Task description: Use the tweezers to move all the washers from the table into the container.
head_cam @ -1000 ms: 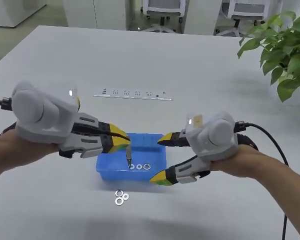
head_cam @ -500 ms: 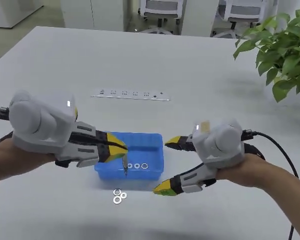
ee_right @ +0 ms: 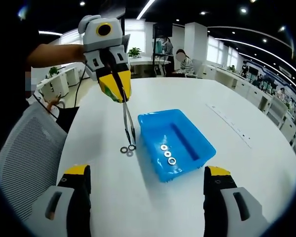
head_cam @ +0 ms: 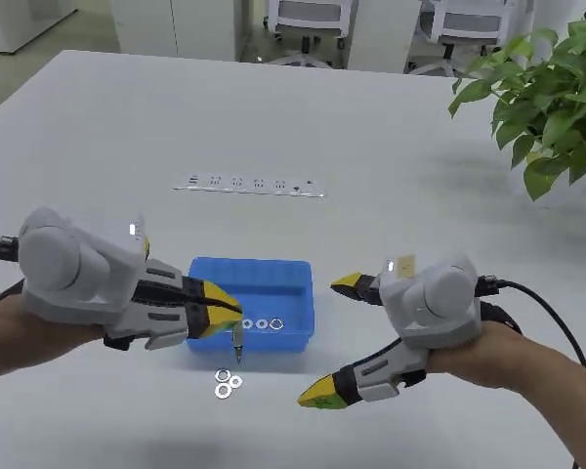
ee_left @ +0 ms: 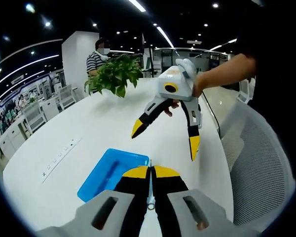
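A blue container (head_cam: 252, 283) sits on the white table and holds three washers (head_cam: 262, 323). Three more washers (head_cam: 225, 383) lie on the table just in front of it. My left gripper (head_cam: 220, 318) is shut on metal tweezers (head_cam: 236, 342), which point down over the container's near edge. In the right gripper view the tweezers (ee_right: 127, 123) hang from the left gripper (ee_right: 116, 86), tips right beside the loose washers (ee_right: 127, 149). My right gripper (head_cam: 329, 340) is open and holds nothing, to the right of the container (ee_right: 187, 131). In the left gripper view the tweezers (ee_left: 150, 190) run between the shut jaws.
A white power strip (head_cam: 246, 185) lies on the table beyond the container. A green plant (head_cam: 547, 98) stands at the far right, and office chairs (head_cam: 313, 20) stand past the far edge. The right gripper (ee_left: 165, 140) faces the left gripper view.
My left gripper has carried the tweezers from over the container's washers toward me, to its near edge above the loose washers. The right gripper dropped slightly lower and stayed open.
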A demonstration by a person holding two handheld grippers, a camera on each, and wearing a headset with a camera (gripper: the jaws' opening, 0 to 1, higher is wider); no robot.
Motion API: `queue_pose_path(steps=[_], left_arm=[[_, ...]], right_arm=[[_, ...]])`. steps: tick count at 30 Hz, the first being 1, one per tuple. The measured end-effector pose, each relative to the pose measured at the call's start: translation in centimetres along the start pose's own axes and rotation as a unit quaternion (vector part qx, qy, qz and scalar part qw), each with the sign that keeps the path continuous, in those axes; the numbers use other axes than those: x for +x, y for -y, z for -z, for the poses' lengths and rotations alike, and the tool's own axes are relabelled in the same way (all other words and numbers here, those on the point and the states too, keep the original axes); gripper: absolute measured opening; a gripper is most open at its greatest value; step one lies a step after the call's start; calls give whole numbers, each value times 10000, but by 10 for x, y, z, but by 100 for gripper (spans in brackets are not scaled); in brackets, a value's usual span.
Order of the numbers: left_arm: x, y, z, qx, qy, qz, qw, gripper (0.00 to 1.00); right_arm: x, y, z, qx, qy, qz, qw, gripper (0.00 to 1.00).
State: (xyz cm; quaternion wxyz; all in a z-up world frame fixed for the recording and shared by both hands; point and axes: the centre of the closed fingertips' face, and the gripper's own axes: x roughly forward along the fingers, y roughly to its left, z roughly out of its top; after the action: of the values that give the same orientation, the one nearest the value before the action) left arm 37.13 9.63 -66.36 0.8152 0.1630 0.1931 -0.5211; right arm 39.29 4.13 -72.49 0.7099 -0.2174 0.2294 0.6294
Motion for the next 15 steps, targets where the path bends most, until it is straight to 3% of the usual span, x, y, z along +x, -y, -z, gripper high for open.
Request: queue_pose_path(steps=[7,15], left_arm=[[5,6,10,-27,-93,47,9999,5],[6,6,14,-14,-143,48,9999,5]], right_arm=[[1,-4,3,85,-7,-21,10000,100],[3,-6,9,120,-92,-56,9999,100]])
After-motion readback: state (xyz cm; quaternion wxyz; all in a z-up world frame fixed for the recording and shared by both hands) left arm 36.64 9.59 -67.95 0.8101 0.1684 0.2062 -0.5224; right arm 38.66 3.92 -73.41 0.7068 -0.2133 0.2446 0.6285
